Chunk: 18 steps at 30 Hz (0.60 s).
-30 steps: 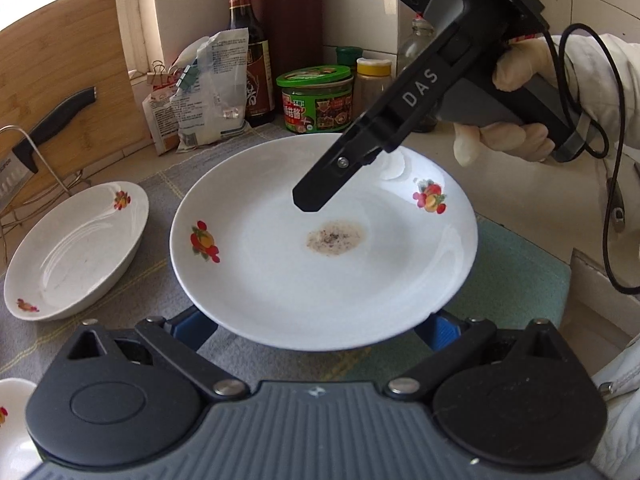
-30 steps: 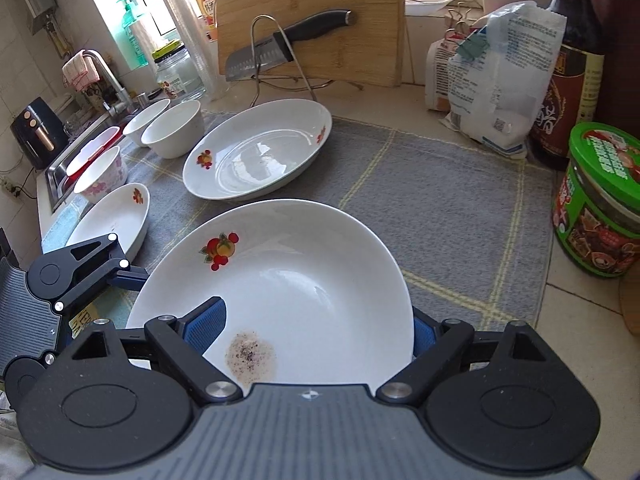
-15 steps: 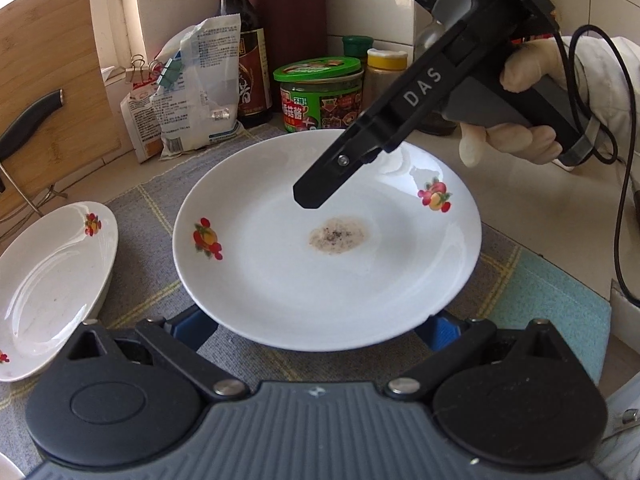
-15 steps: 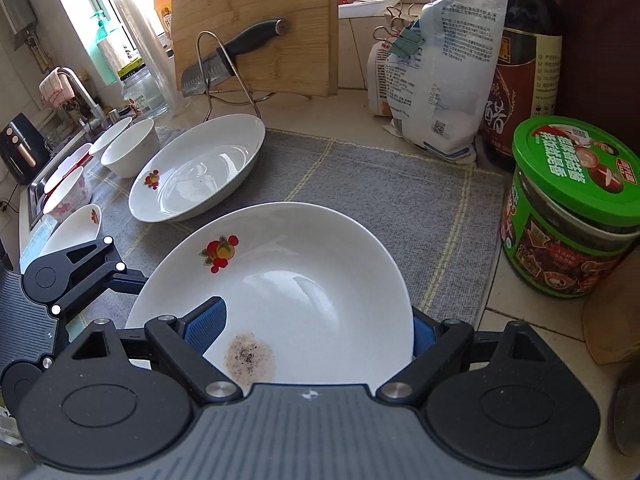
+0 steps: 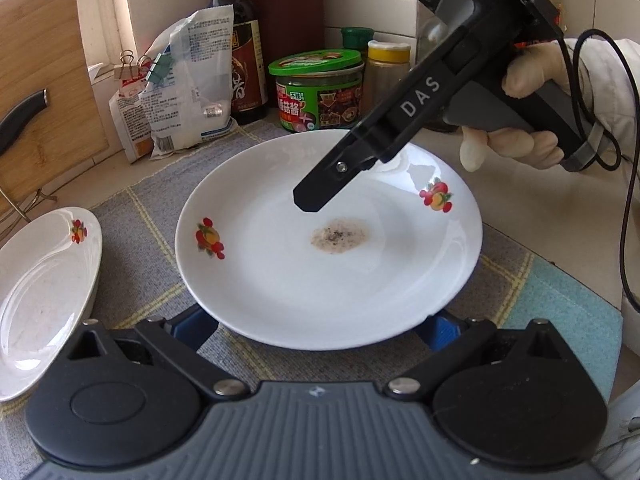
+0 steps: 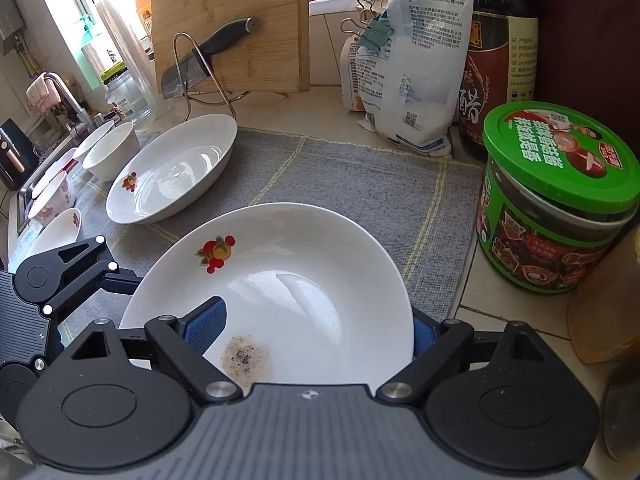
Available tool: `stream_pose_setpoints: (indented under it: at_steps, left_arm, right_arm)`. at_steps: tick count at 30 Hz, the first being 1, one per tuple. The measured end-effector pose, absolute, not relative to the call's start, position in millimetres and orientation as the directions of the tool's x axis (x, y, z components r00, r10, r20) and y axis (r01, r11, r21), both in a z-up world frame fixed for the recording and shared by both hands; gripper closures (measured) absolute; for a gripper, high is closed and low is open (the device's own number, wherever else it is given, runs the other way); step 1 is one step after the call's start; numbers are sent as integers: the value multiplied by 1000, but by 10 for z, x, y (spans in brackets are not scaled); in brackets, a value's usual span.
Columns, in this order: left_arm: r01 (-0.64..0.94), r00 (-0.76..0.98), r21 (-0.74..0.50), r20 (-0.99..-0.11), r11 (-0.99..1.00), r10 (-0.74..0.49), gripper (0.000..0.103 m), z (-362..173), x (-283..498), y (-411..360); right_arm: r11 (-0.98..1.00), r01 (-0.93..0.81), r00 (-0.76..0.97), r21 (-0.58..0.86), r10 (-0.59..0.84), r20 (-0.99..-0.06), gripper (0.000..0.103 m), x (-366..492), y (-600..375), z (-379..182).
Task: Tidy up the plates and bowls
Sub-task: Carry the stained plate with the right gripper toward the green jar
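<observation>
A large white plate (image 5: 320, 280) with fruit motifs and a brown stain hangs just above the grey mat (image 5: 132, 248), held from two sides. My left gripper (image 5: 318, 328) is shut on it, its blue pads tucked under the near rim on either side of the underside. In the right wrist view the same plate (image 6: 320, 260) lies tilted across my right gripper (image 6: 316, 328), which is shut on it: one pad rests inside the plate and the other sits outside the right rim. Its upper finger (image 5: 320, 192) reaches over the plate, and a gloved hand (image 5: 516, 144) holds it.
A white oval dish (image 6: 172, 172) lies on the mat to the left, with bowls (image 6: 112, 148) and small dishes (image 6: 56, 232) beyond it near the sink. A green-lidded jar (image 6: 556, 200), a sauce bottle (image 6: 500, 60), a clipped bag (image 6: 412, 72) and a cutting board with a knife (image 6: 228, 24) line the back.
Both grippers and the plate have travelled together toward the jar and bottles. The oval dish has slid toward the left edge of both views. The plate keeps its place in both grips.
</observation>
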<state>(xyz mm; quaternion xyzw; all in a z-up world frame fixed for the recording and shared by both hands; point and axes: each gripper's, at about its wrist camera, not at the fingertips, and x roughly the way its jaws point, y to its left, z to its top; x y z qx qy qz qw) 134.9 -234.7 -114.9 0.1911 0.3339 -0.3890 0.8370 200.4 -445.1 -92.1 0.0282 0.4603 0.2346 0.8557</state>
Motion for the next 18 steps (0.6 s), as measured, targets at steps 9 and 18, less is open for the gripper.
stream_pose_setpoints:
  at_steps: [9, 18]
  left_arm:
    - [778, 476, 70, -714, 624, -513, 1, -1151, 1371, -2354]
    - [745, 466, 25, -735, 667, -493, 1, -1099, 1337, -2259]
  right_arm:
    - [889, -378, 466, 260, 425, -776, 7, 2026, -4445, -960]
    - [905, -377, 503, 196, 377, -778, 0, 1981, -4367, -841]
